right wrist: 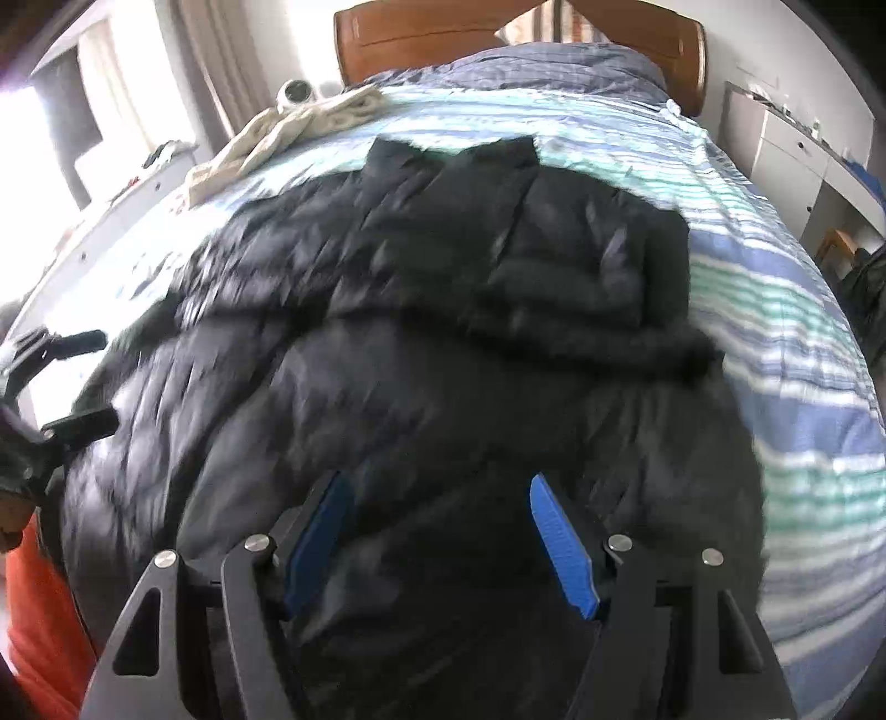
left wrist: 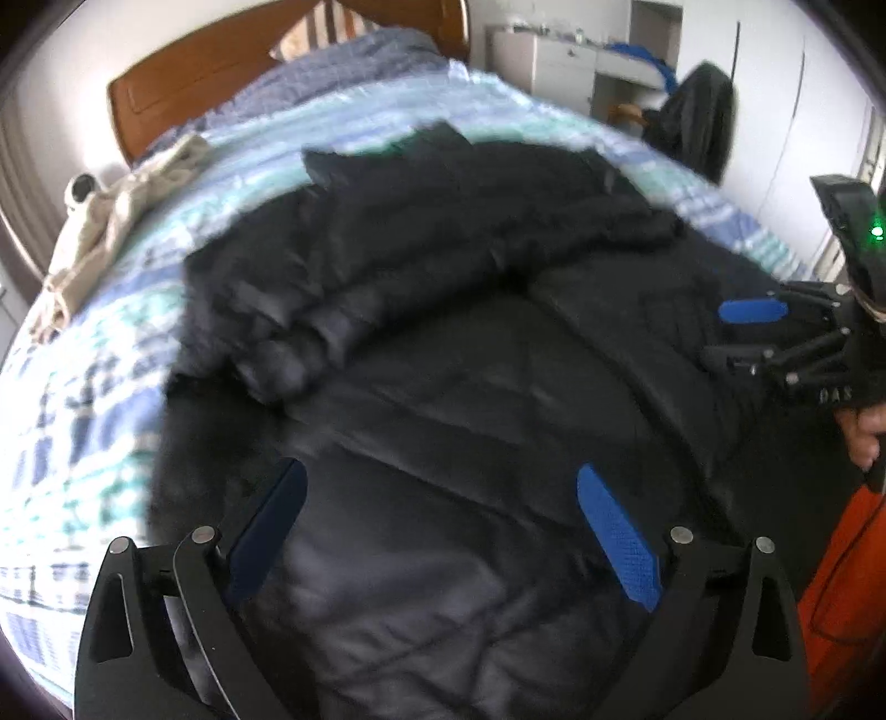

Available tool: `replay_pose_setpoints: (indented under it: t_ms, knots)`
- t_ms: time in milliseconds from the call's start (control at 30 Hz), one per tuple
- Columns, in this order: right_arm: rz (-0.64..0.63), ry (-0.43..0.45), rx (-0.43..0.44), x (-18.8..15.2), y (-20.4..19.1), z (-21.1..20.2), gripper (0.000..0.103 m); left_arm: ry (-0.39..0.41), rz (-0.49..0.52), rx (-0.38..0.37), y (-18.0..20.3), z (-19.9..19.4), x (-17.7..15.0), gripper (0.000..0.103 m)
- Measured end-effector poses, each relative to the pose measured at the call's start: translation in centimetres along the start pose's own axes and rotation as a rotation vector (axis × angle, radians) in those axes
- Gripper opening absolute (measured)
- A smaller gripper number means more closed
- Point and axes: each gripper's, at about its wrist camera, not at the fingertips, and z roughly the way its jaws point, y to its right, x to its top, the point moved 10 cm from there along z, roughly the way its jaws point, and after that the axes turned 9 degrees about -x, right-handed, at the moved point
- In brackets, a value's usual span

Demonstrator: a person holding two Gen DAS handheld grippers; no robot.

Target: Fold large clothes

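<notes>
While you hold both tools over the bed [right wrist: 786, 310], the black puffer jacket [left wrist: 443, 343] lies spread across the striped blue, green and white quilt, its collar end toward the wooden headboard [right wrist: 498, 27] and its lower part nearest you. A sleeve or side panel is folded across the upper body of the jacket, making a thicker, rumpled band there.

Your left gripper [left wrist: 443, 531] hangs above the near part of the jacket with its jaws wide apart; the blue pads [left wrist: 617, 540] show clear dark fabric between them, and nothing is clamped. Your right gripper [right wrist: 443, 537] also hovers over the jacket's lower part with its jaws apart, less widely than the left's, and nothing is gripped between its pads [right wrist: 562, 545]. From the left wrist view, the right gripper appears at the right edge, over the jacket's right side, with part of your hand [left wrist: 864, 432] visible beneath it. Both views are blurred.

A beige garment [left wrist: 105, 232] lies crumpled on the quilt near the left edge of the bed, well apart from the jacket. A pillow [left wrist: 321, 27] leans against the headboard, and a white cabinet [left wrist: 554, 61] stands beyond the bed's far right corner.
</notes>
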Motion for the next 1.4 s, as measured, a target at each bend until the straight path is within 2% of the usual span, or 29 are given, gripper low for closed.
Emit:
replay_pose_setpoints:
  t_ms: [67,133,200,500,667,800,933,1000,1067,1200,1333,1400]
  knots:
    - [0.051,-0.011,0.009,-1.1,0.1,0.8,0.071,-0.012,-0.021,0.003,0.4,1.2,-0.5,0.099]
    - [0.13,0.0,0.028,-1.5,0.8,1.1,0.078,-0.021,-0.055,0.005,0.2,1.8,-0.8,0.103]
    - [0.167,0.001,0.039,-1.6,1.3,1.3,0.078,-0.02,-0.095,-0.014,-0.2,2.0,-0.8,0.103]
    - [0.153,0.04,0.0,-2.0,1.1,1.6,0.079,-0.01,-0.147,-0.013,-0.8,1.6,-1.2,0.102]
    - [0.153,0.029,-0.004,-1.9,0.8,1.6,0.079,0.038,-0.187,-0.006,-1.7,-2.3,-1.7,0.102]
    - [0.178,0.001,0.002,-2.0,1.1,0.7,0.079,0.109,-0.193,0.042,-4.1,-8.2,-1.6,0.102]
    - [0.214,0.03,0.064,-1.8,1.0,-2.3,0.079,0.144,-0.156,0.097,-6.2,-13.0,-1.5,0.102]
    - [0.185,0.054,0.052,-1.8,0.9,-4.1,0.079,0.133,-0.141,0.1,-6.5,-14.0,-2.0,0.102]
    - [0.14,0.078,0.027,-2.0,0.7,-6.0,0.079,0.131,-0.147,0.084,-5.7,-13.7,-2.5,0.102]
    - [0.094,0.085,-0.008,-3.3,0.4,-8.1,0.079,0.112,-0.177,0.005,-3.0,-10.8,-3.9,0.102]
    - [0.06,0.058,-0.03,-5.2,0.2,-7.6,0.079,0.088,-0.164,-0.017,-0.2,-6.8,-4.7,0.102]
    - [0.064,0.022,-0.045,-6.4,0.4,-6.3,0.079,0.036,-0.153,-0.006,0.4,-4.5,-5.4,0.102]
